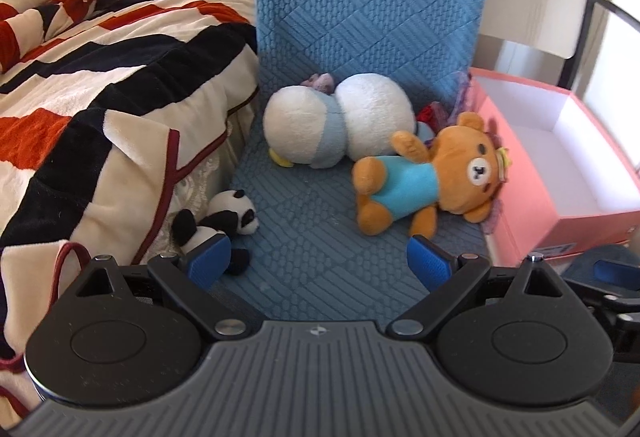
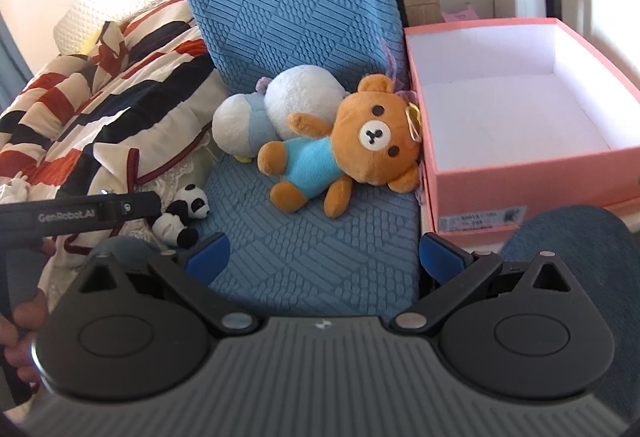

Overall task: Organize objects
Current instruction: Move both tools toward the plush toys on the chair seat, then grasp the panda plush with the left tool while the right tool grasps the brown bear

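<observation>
A textured blue quilted mat point(image 1: 360, 17) is running up as a backrest and lying flat as a seat, and everything here is placed relative to it. Left of the mat, a rumpled fleece blanket striped in cream, navy and orange-red point(image 1: 100, 85) is draping over a bed. Right of the mat, touching its edge, an open pink cardboard box with a white inside point(image 2: 520, 173) is sitting with nothing inside it. At the back of the mat's flat part, a round white-and-pale-blue plush toy point(image 1: 340, 121) is lying on its side. In front of it, a brown teddy bear in a light blue shirt point(image 2: 340, 153) is lying on its back, its head resting against the box wall. At the mat's left edge, a small black-and-white panda plush point(image 2: 182, 215) is lying against the blanket. Over the mat's near end, the left claw point(image 1: 320, 261) is hovering with its blue pads spread wide, gripping nothing. The right claw point(image 2: 324, 255) is likewise hanging spread apart and holding nothing.
</observation>
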{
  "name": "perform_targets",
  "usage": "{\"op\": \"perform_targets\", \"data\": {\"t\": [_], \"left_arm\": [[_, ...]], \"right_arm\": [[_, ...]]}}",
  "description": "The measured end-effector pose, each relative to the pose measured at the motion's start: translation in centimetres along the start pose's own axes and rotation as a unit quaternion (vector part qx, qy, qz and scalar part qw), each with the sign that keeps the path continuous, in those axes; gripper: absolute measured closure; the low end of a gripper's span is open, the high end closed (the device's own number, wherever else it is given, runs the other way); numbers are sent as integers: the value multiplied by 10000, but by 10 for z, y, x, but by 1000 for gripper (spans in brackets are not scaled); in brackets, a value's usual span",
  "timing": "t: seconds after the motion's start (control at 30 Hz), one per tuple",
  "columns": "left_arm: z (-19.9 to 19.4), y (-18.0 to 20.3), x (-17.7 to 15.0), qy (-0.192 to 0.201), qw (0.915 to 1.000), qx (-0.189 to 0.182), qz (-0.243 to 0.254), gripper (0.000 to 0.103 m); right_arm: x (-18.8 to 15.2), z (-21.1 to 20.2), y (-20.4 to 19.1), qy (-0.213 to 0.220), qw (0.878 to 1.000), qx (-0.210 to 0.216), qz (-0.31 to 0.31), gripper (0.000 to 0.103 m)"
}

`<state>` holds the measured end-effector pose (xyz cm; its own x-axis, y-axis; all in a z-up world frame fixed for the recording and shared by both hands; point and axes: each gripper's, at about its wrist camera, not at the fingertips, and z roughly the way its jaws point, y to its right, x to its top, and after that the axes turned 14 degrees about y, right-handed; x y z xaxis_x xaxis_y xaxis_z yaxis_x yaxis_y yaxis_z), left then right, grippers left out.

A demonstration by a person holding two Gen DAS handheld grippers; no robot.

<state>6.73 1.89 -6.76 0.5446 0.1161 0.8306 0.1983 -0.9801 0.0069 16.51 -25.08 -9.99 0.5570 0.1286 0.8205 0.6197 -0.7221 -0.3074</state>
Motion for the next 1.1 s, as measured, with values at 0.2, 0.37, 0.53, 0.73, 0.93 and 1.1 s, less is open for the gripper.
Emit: {"op": "perform_targets", "data": {"t": [0.2,0.37,0.53,0.73,0.93,1.1], "left_arm": [[32,-5,-4,-94,9991,283,296,6],[56,-11,-4,-77,9979,485,419,6],[84,-12,-3,-206,9959,588,662,6],[119,-14,-9,-474,9928,722,836,6],[150,-19,-11,-864,9892,856,815,6],[175,-21,-16,-1166,9839,1011,901,6]], "right_arm": [[-4,28,0,8,9992,380,129,0],[-9,50,-7,207,9979,608,-107,2],[-18,81,-12,198,9983,354,-407,2],[-22,94,-16,254,9967,556,-536,2],[-17,114,-14,211,9972,456,-555,2],[-14,133,-14,179,9972,360,-629,2]]}}
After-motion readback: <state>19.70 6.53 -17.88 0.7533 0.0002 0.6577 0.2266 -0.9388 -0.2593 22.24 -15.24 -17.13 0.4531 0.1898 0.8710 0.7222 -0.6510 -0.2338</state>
